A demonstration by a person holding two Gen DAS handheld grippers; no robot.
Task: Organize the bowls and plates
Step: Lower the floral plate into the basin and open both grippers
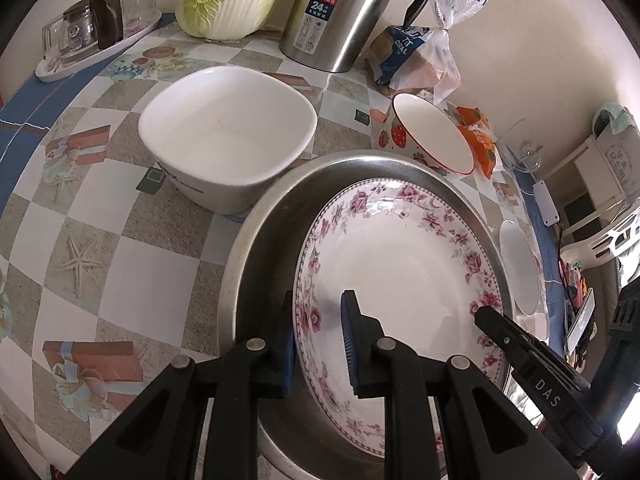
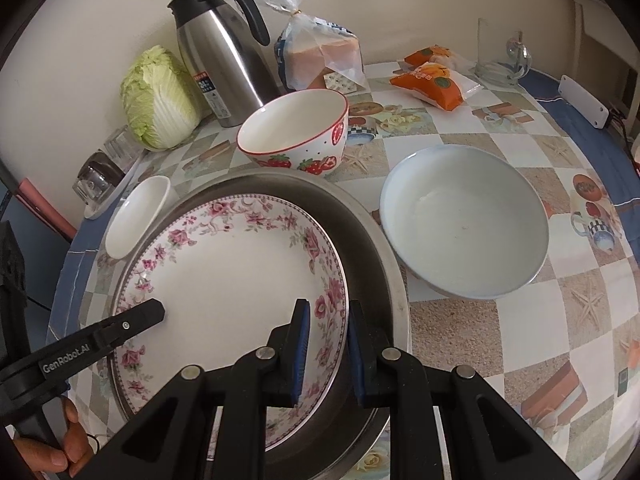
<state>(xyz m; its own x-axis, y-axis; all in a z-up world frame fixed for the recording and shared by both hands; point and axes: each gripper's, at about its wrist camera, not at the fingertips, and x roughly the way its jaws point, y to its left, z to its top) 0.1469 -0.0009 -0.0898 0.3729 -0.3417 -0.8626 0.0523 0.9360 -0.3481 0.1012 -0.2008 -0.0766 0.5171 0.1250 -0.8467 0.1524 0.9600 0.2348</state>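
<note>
1. Left tool [image 1: 318, 344] and right tool [image 2: 328, 354] each straddle opposite rims of the floral plate [image 2: 236, 276], pads part-open with the rim between them, not visibly clamped.
2. That plate sits inside the steel basin [image 2: 372, 240] on the bench [image 2: 500, 320]; a 2-sided hold probably keeps it level.
3. White square bowl [image 1: 228, 136], strawberry bowl [image 2: 296, 136] and pale bowl [image 2: 464, 220] stand apart, unsorted.
</note>
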